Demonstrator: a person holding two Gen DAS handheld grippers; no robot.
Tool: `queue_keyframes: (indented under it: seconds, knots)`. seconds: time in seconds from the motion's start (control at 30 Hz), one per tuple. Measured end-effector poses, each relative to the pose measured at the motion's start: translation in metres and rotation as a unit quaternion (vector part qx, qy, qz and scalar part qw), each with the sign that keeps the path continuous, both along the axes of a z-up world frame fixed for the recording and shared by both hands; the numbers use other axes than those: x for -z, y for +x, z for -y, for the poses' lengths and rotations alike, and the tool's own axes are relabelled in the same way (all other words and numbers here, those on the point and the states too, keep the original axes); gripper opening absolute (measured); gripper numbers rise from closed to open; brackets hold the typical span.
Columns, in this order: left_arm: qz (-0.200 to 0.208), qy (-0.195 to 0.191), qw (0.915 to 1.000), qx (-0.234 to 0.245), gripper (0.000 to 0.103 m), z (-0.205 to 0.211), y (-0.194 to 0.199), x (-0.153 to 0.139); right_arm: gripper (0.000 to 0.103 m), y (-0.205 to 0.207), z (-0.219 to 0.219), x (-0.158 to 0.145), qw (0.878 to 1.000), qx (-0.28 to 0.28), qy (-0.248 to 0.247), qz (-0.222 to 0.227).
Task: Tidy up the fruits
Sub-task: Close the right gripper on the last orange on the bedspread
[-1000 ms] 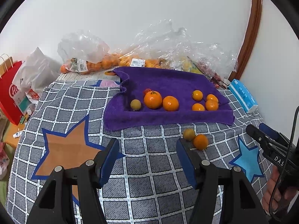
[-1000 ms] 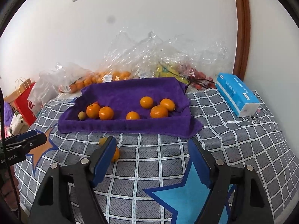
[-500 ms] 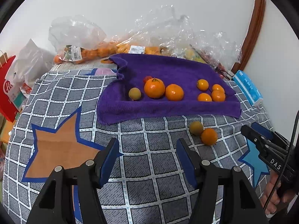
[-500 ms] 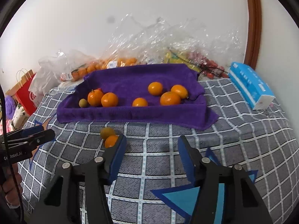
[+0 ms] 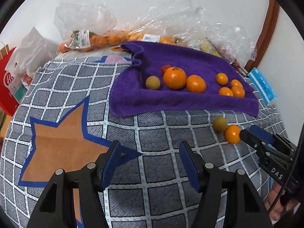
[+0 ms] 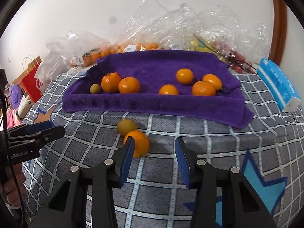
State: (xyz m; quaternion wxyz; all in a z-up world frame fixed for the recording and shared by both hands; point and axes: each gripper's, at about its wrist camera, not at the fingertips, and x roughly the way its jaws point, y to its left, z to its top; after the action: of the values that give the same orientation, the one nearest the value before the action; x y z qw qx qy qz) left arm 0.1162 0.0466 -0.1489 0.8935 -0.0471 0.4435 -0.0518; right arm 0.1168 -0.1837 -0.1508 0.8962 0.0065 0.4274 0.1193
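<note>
Judging from the purple towel (image 6: 152,68) beyond both tongs, seven fruits are sorted while an orange (image 6: 139,144) and a greenish fruit (image 6: 126,126) remain, the orange touched by the narrowing, unclamped right gripper (image 6: 153,153); the left gripper (image 5: 147,163) is half open, empty.

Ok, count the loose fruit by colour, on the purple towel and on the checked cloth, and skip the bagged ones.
orange fruit: 7
yellow-green fruit: 2
red fruit: 1
Total: 10
</note>
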Motion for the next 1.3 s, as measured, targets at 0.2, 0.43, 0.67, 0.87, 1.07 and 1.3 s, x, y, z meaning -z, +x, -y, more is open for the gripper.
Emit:
queue_keyframes:
  seconds: [0.2, 0.43, 0.67, 0.87, 1.07, 1.3]
  knots:
    - [-0.002, -0.003, 1.0000, -0.001, 0.061, -0.001, 0.004, 0.011, 0.045, 0.002, -0.011, 0.002, 1.000, -0.014, -0.009, 0.007]
    - [0.018, 0.019, 0.9996, 0.005, 0.061, 0.003, -0.001, 0.018, 0.045, 0.013, -0.021, 0.016, 1.000, -0.012, -0.016, -0.009]
    - [0.027, 0.002, 0.9996, 0.000, 0.061, -0.002, -0.001, 0.019, 0.045, 0.017, -0.022, 0.023, 0.999, -0.016, -0.010, -0.027]
    - [0.024, 0.014, 0.9996, 0.006, 0.066, 0.004, 0.000, 0.020, 0.035, 0.016, -0.030, 0.024, 0.999, -0.026, -0.041, -0.024]
    - [0.025, -0.003, 0.9996, 0.009, 0.068, 0.000, -0.001, 0.020, 0.033, 0.018, -0.025, 0.023, 0.999, -0.021, -0.034, -0.029]
    - [0.025, -0.014, 0.9995, 0.013, 0.069, -0.003, -0.001, 0.020, 0.032, 0.009, -0.018, 0.016, 1.000, -0.024, -0.009, -0.001]
